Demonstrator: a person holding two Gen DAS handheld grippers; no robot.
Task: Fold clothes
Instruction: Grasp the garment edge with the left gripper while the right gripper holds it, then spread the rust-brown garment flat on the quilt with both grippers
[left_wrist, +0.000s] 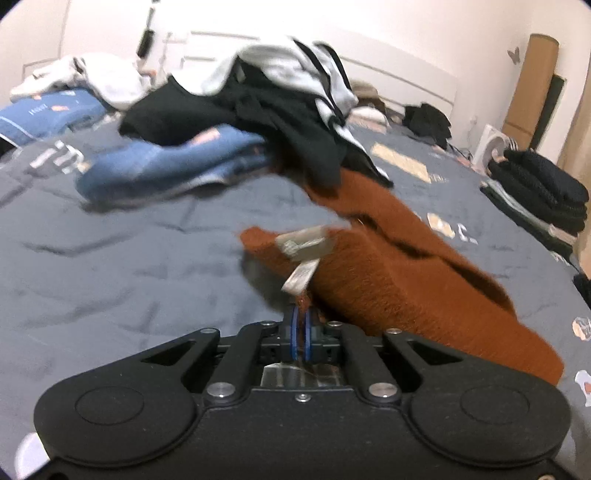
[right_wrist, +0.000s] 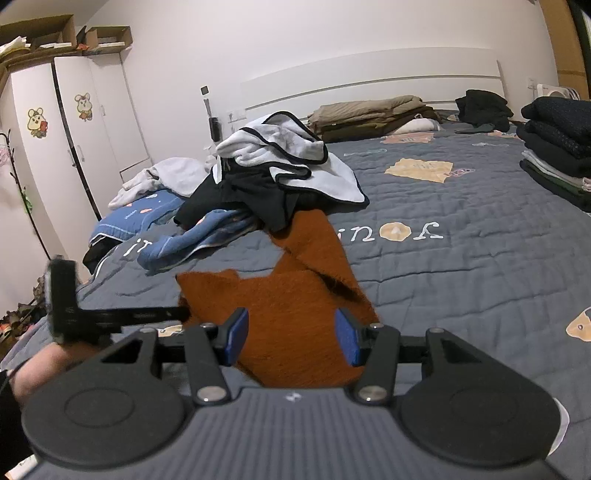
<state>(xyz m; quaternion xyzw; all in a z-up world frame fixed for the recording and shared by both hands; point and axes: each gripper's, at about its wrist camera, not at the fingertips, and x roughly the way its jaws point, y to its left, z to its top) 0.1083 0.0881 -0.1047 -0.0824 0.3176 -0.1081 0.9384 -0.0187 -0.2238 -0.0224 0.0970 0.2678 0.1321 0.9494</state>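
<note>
Pinching a thin bit of the fuzzy rust-brown knitted garment (left_wrist: 388, 280) between its blue pads, the left gripper (left_wrist: 301, 325) has its jaws shut tight on the fabric close to the pale sewn-in labels (left_wrist: 304, 245). The right gripper (right_wrist: 291, 336) stands wide, its blue fingers (right_wrist: 236, 332) apart over the same garment and gripping nothing. That garment lies stretched across the grey quilted bedspread (right_wrist: 461, 280), near its front edge, and its far end is tucked under the loose heap of black, white and blue clothes (right_wrist: 273, 177) toward the middle of the bed. Here lies the risk: a further pull could drag the heap along or topple it, since its weight rests on the garment's end. So small a bite of fluffy knit may also slip free (the left view is blurred, so how deep the hold goes is unclear). A stack of folded dark clothes (right_wrist: 557, 147) sits at the bedspread's right edge, well apart
</note>
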